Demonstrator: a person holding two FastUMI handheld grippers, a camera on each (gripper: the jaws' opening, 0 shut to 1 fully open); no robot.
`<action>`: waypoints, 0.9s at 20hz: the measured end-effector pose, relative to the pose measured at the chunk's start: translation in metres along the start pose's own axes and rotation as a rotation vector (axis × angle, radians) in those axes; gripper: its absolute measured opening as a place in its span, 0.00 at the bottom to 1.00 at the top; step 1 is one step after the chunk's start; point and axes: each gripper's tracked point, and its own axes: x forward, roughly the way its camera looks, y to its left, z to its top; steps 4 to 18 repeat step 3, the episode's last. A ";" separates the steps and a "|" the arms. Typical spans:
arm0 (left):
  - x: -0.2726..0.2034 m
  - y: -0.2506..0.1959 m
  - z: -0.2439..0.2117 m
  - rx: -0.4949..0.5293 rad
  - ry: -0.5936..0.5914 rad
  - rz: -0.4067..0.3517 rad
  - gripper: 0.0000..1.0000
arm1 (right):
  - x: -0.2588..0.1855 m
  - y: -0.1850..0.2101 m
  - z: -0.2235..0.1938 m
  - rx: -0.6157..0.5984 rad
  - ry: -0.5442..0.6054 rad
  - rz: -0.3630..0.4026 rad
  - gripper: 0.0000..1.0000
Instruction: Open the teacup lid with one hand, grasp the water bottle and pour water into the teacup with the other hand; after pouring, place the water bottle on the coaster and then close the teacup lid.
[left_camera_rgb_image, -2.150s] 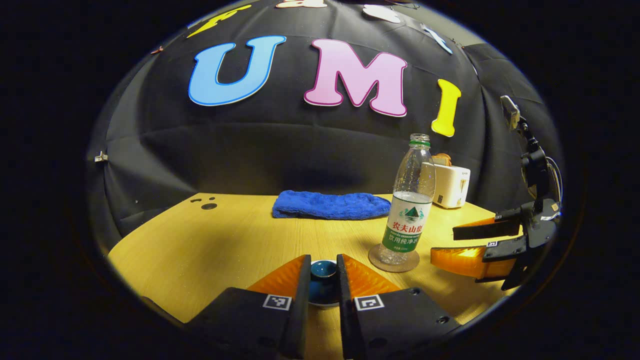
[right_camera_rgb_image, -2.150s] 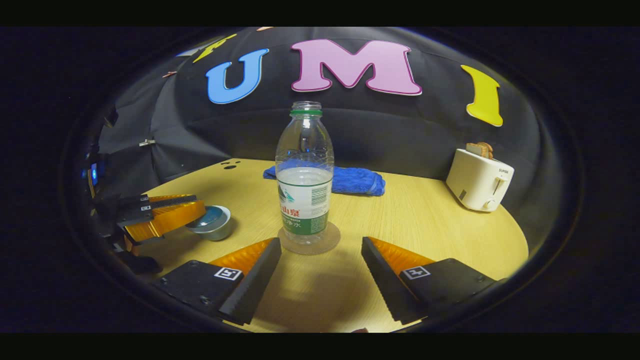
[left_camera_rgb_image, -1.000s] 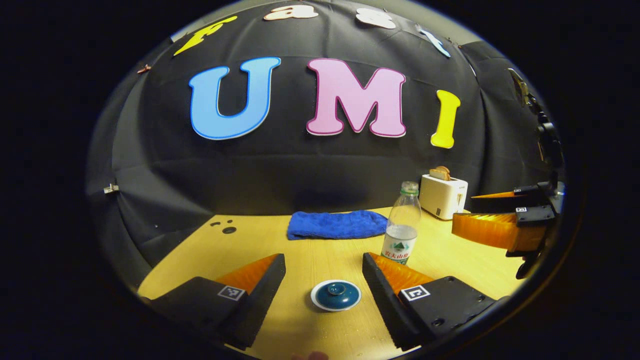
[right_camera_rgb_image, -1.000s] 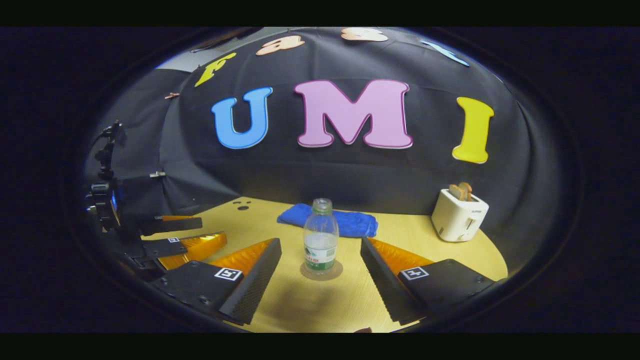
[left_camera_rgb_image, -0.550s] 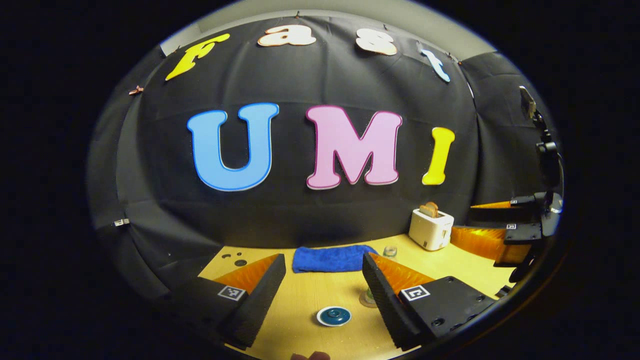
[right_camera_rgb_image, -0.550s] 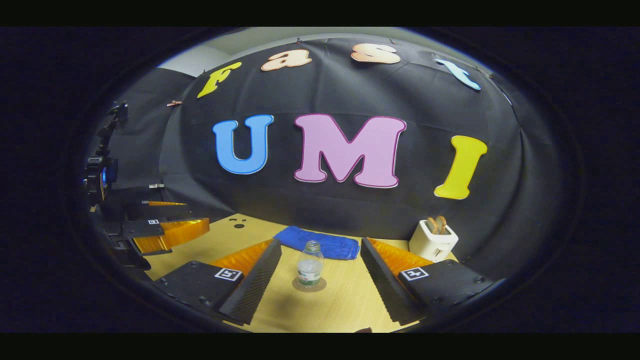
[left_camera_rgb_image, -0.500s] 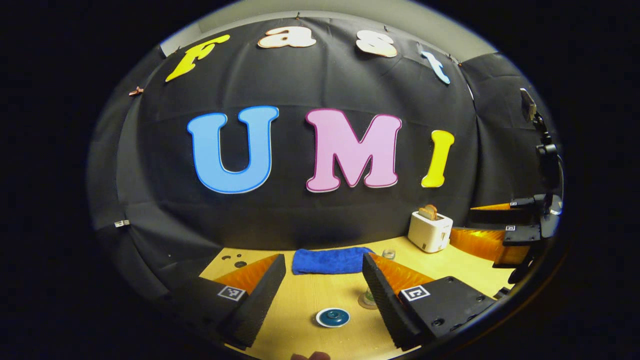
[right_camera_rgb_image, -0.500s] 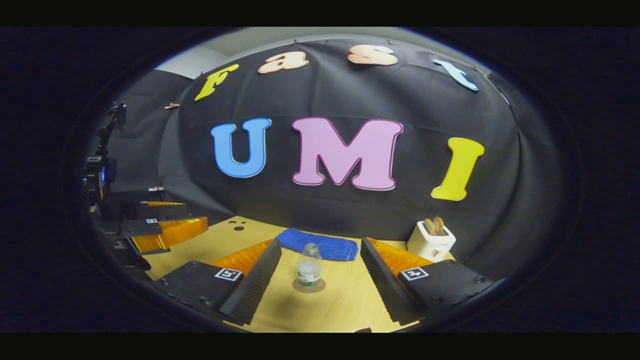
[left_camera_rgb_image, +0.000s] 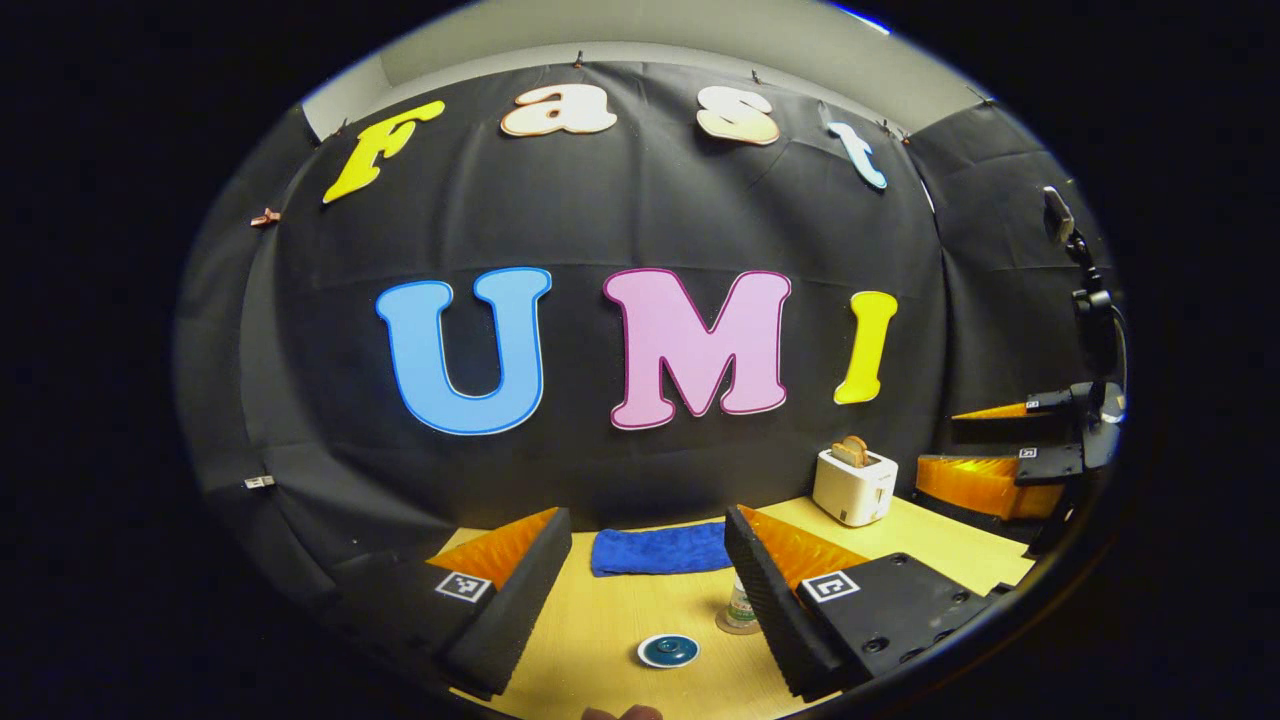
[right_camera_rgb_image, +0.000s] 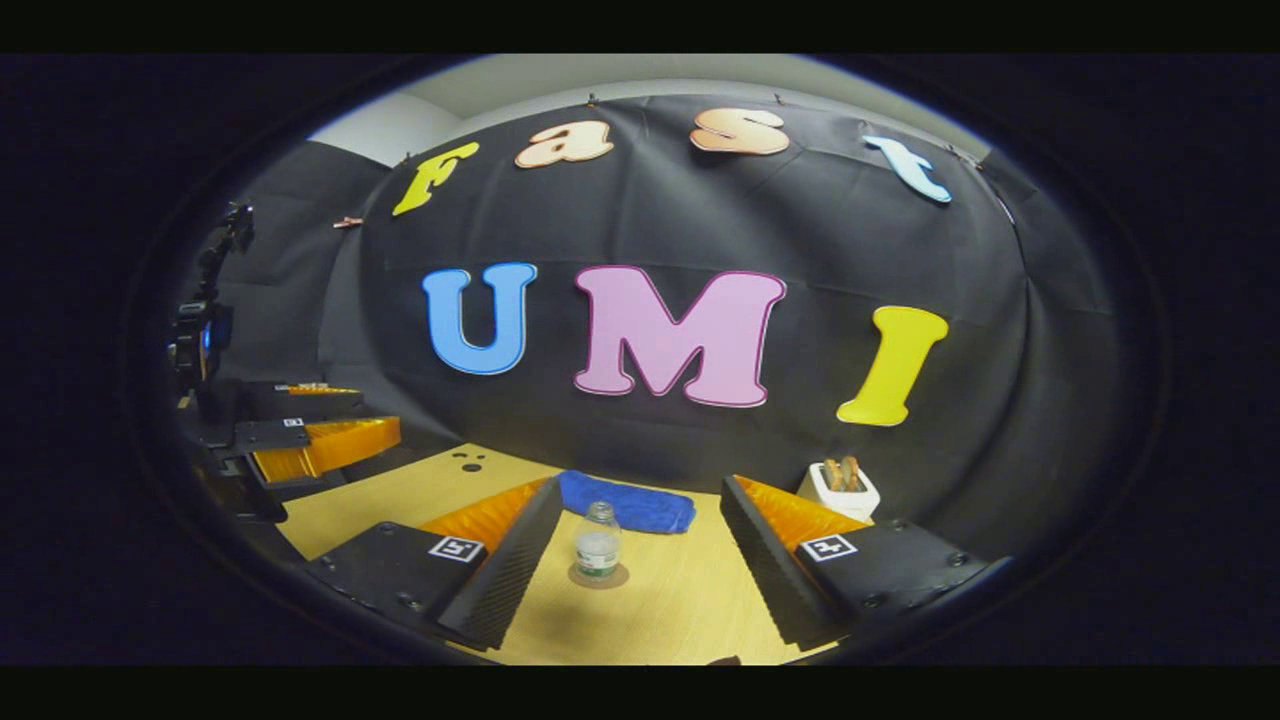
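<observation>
The dark blue teacup stands small and far below on the wooden table, its lid on. My left gripper hangs high above it, open and holding nothing. The water bottle stands upright on the round coaster, cap off and partly filled. In the left gripper view the bottle is half hidden behind the right finger. My right gripper is open, well back from the bottle. Each gripper shows at the edge of the other's view: right gripper, left gripper.
A folded blue towel lies at the back of the table. A white toaster with bread in it stands at the back right. The black cloth wall rises right behind the table.
The left gripper let go of the lid on the teacup and opened. Both grippers have drawn back and up, so cup, bottle and table look much smaller.
</observation>
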 end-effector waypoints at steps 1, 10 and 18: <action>-0.002 -0.002 0.001 0.003 0.000 0.002 0.97 | -0.001 -0.002 0.001 0.005 -0.006 0.005 0.98; -0.004 -0.004 0.003 0.009 -0.002 0.012 0.96 | -0.002 -0.009 0.001 0.009 -0.017 0.008 0.98; -0.004 -0.004 0.003 0.009 -0.002 0.012 0.96 | -0.002 -0.009 0.001 0.009 -0.017 0.008 0.98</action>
